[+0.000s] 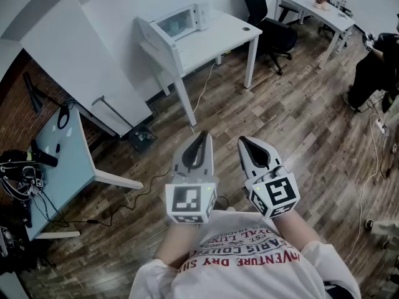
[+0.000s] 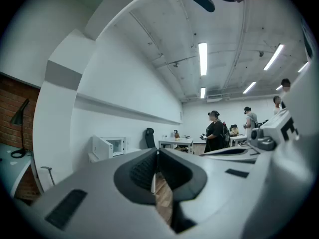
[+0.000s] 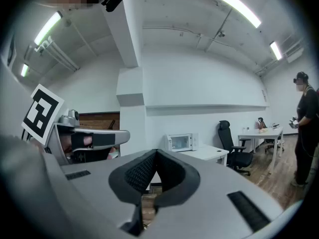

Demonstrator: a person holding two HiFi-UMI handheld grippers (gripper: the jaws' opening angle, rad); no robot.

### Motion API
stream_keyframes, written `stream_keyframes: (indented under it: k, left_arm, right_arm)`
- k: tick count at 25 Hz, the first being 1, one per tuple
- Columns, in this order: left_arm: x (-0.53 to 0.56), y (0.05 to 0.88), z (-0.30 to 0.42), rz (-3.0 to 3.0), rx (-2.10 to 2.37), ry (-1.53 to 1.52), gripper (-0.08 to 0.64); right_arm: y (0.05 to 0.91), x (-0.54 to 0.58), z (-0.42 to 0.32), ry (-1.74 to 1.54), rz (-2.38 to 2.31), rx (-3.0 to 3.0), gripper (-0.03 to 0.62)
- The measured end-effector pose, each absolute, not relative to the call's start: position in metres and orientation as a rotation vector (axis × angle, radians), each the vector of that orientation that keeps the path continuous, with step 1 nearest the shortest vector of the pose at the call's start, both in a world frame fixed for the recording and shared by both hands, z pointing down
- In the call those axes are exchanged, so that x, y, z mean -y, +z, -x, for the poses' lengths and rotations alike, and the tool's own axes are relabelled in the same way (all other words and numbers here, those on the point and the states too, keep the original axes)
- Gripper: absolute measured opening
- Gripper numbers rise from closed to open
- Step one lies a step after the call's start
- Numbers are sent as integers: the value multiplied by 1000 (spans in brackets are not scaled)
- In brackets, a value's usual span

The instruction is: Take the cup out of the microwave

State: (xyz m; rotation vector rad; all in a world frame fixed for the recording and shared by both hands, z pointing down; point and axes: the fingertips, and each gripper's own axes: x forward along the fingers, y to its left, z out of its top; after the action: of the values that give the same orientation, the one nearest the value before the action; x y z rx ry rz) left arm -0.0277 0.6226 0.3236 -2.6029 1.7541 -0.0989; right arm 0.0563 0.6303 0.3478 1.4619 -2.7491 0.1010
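**Standing well away from the microwave with both grippers shut**

Holding one gripper in each hand, a person in a white shirt (image 1: 249,263) with red letters stands on the wooden floor (image 1: 287,123). Both grippers are out in front, side by side and near each other, pointing level.

The left gripper (image 1: 202,136) has its jaws pressed together. Nothing is between them. The right gripper (image 1: 245,142) is closed up tight too, and it holds nothing. Each one has a cube with black and white squares on its back end.

The microwave (image 1: 181,22) is white. It sits on a white counter (image 1: 221,39) next to the white wall, well apart from both grippers. Its front looks pale blue inside. The cup is too small to make out from here, so I cannot tell just where it sits.

A black office chair (image 1: 269,27) stands just beside that counter. Another white counter (image 1: 315,8) is farther back with small things on it. On the left, near a brick wall, is a light blue counter (image 1: 65,161) with black cables at its edge.

Someone else in black clothes (image 2: 215,136) stands far off in the room.
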Motion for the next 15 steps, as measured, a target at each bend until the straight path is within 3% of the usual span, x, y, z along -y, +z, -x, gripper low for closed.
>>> stream_keyframes:
  k: [15]
  left_arm:
    - [-596,342,24,2666,-1766,-86,18]
  right_arm:
    - [362,-605,-70,247,-1505,2766,12]
